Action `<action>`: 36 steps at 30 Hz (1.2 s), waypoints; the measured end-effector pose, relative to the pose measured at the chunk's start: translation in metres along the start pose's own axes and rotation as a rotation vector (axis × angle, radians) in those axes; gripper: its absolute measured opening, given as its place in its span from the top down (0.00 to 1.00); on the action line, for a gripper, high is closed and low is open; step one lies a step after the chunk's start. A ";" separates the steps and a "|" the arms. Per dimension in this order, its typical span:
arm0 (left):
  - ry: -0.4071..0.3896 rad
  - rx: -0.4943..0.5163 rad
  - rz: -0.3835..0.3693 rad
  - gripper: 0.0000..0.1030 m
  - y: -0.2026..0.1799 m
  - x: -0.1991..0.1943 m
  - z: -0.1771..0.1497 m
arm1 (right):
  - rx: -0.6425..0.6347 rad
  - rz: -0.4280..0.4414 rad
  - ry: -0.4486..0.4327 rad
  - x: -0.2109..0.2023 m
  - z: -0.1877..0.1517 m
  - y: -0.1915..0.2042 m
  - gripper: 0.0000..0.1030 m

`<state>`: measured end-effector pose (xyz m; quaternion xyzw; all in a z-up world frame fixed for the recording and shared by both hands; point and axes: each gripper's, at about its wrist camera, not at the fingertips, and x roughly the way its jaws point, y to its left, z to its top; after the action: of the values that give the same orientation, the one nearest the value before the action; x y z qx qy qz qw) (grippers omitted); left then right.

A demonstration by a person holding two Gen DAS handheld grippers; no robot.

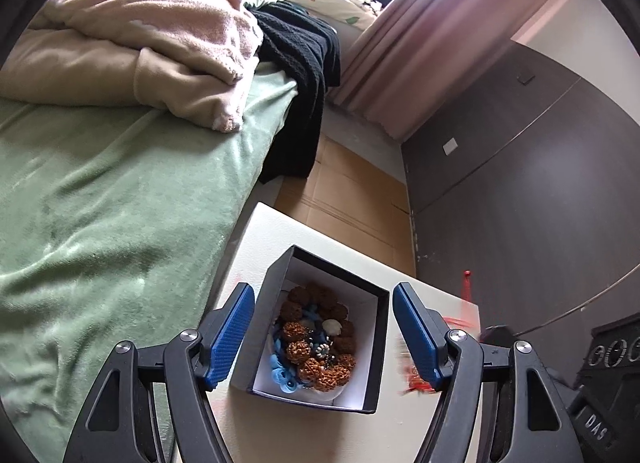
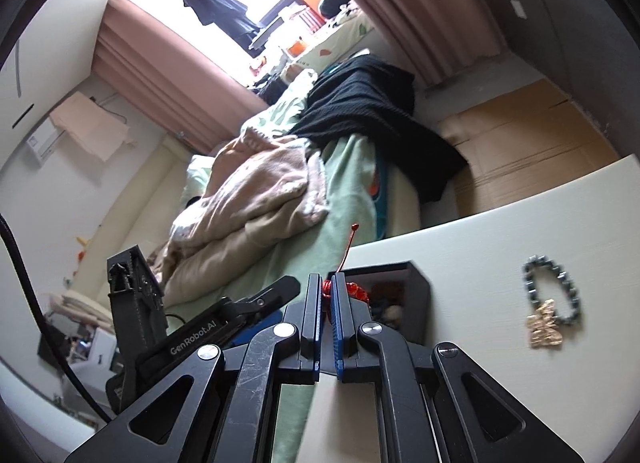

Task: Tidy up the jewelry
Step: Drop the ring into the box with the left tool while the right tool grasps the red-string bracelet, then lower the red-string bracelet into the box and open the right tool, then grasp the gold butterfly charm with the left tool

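A black jewelry box (image 1: pixel 380 347) with a white lining stands on the white table (image 1: pixel 340 251). In it lie a brown knobbly bead bracelet (image 1: pixel 300 347) and blue pieces (image 1: pixel 282 377). My left gripper (image 1: pixel 324 289) is open, one blue pad on each side of the box with a gap to each wall. My right gripper (image 2: pixel 326 279) is shut on a red knotted cord ornament (image 2: pixel 327 287); its thin red tail (image 2: pixel 349 247) sticks up past the fingertips. The same ornament shows as a red blur (image 1: pixel 416 377) to the box's right. A grey bead bracelet (image 2: pixel 560 287) with a gold charm (image 2: pixel 544 329) lies on the table (image 2: pixel 500 231).
A bed with a green sheet (image 1: pixel 100 223), a beige blanket (image 1: pixel 160 43) and a black knitted garment (image 1: pixel 304 75) runs along the table's left side. Cardboard (image 1: pixel 352 191) covers the floor beyond, beside a dark wardrobe (image 1: pixel 520 167). A black case (image 1: pixel 612 351) sits at the right.
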<state>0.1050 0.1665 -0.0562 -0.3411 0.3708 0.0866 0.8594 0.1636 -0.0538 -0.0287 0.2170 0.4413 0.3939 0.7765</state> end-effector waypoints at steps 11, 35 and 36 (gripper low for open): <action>0.017 0.029 -0.002 0.30 -0.008 0.004 -0.004 | 0.085 -0.042 -0.022 -0.029 -0.001 -0.031 0.48; 0.117 0.347 -0.012 0.30 -0.112 0.052 -0.068 | 0.309 -0.339 -0.014 -0.102 0.001 -0.131 0.48; 0.124 0.356 -0.010 0.30 -0.116 0.056 -0.072 | 0.324 -0.348 -0.009 -0.103 0.000 -0.137 0.48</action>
<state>0.1497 0.0271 -0.0699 -0.1900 0.4308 -0.0057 0.8822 0.1903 -0.2177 -0.0693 0.2612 0.5260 0.1773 0.7897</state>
